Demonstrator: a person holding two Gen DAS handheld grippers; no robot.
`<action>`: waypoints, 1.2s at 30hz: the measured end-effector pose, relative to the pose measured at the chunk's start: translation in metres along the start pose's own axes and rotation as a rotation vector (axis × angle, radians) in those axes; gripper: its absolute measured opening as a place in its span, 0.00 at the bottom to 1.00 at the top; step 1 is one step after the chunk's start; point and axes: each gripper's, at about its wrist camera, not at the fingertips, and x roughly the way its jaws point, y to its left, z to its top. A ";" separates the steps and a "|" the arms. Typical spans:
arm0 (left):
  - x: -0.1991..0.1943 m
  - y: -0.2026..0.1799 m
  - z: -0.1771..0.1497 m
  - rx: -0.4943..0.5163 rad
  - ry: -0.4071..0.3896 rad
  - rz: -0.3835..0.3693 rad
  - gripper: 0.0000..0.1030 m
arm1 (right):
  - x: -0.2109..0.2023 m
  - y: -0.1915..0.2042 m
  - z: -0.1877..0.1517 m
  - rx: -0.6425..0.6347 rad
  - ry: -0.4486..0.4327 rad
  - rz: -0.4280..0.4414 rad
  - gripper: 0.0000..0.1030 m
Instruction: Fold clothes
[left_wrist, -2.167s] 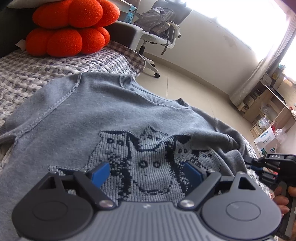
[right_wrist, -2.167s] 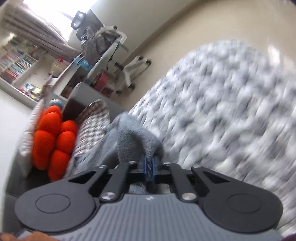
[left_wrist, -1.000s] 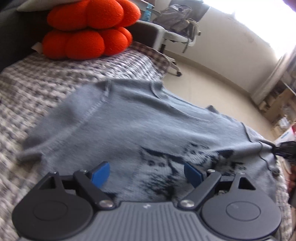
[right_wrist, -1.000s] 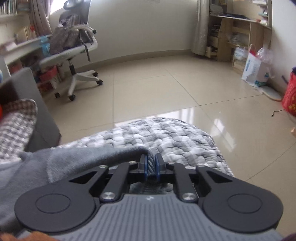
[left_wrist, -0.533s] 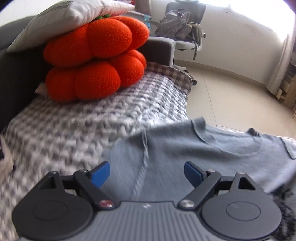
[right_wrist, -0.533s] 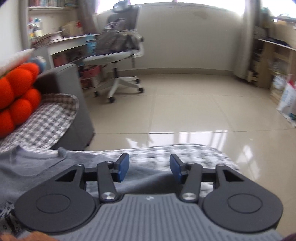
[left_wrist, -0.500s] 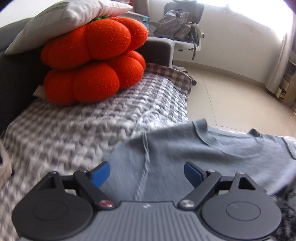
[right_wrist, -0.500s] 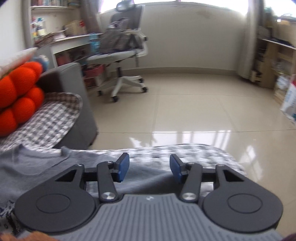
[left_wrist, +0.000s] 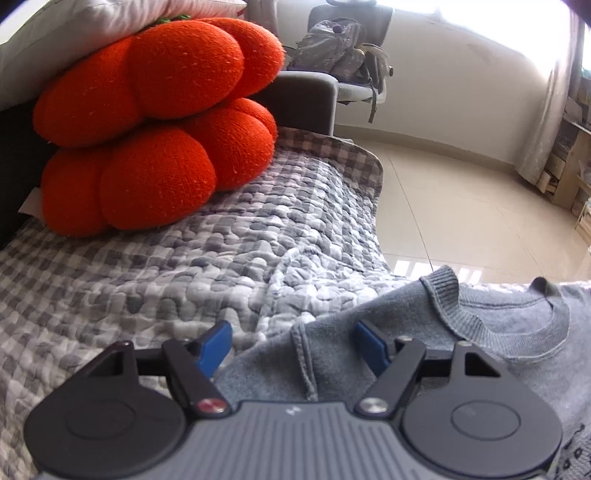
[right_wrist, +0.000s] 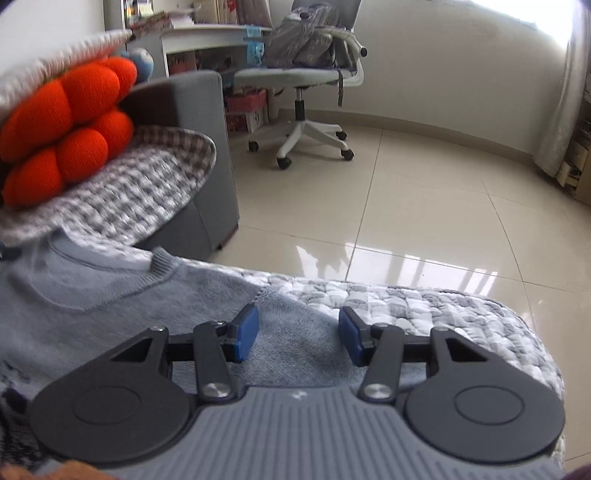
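My left claw (left_wrist: 293, 345) is hanging wide open over the grey sweater's (left_wrist: 517, 354) shoulder seam, holding nothing; my right claw (right_wrist: 297, 334) is gaping empty above its other shoulder. The sweater is lying flat on the checked quilt (left_wrist: 184, 266), near the orange cushion (left_wrist: 155, 122).

Left gripper (left_wrist: 291, 345): ribbed grey body, two black round discs, black linkage arms, blue pads (left_wrist: 214, 347), one red and one silver pivot screw. Right gripper (right_wrist: 298, 334): same build, both pivot screws silver.
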 end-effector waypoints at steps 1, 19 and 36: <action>0.002 0.000 0.000 -0.003 0.000 -0.002 0.59 | 0.002 0.000 -0.002 0.008 -0.007 -0.010 0.48; 0.006 -0.024 0.012 -0.026 -0.095 0.068 0.05 | -0.036 -0.001 0.000 -0.036 -0.183 -0.232 0.01; 0.035 -0.027 0.023 0.000 -0.006 -0.126 0.57 | 0.005 0.007 0.009 0.011 -0.067 0.016 0.58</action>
